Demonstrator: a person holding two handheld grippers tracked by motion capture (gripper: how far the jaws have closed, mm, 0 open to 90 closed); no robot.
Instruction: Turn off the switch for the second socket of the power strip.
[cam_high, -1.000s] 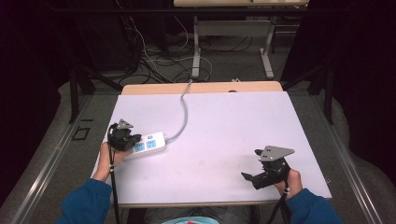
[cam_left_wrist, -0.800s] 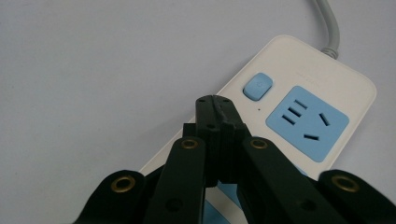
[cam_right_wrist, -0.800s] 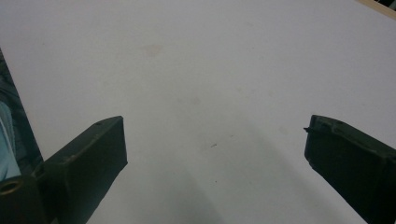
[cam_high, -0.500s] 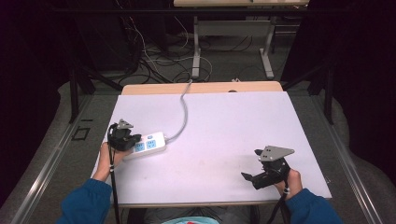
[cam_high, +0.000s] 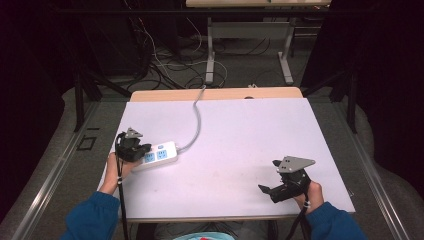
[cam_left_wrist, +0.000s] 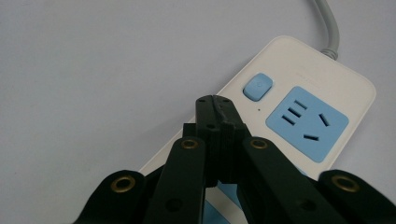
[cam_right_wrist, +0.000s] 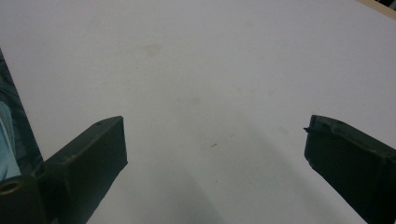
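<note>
My left claw (cam_left_wrist: 215, 109), jaws together, hovered over the power strip (cam_left_wrist: 299, 116); switch (cam_left_wrist: 258, 86) at one o'clock; right claw (cam_high: 274, 191) apart, far off

The high view looked forward and down from above the person's side of the white table (cam_high: 235, 150), far enough off to take in the whole top, the floor around it and both forearms at its bottom edge. The left gripper view rode close over the power strip (cam_left_wrist: 299, 116), looking along the left gripper (cam_left_wrist: 215, 100), whose 2 jaws were pressed together. The same strip lay at the table's left side in the high view (cam_high: 159, 155). The right gripper view sat low and near the bare tabletop (cam_right_wrist: 205, 79), framed by the right gripper (cam_right_wrist: 215, 149) with jaws wide apart.
</note>
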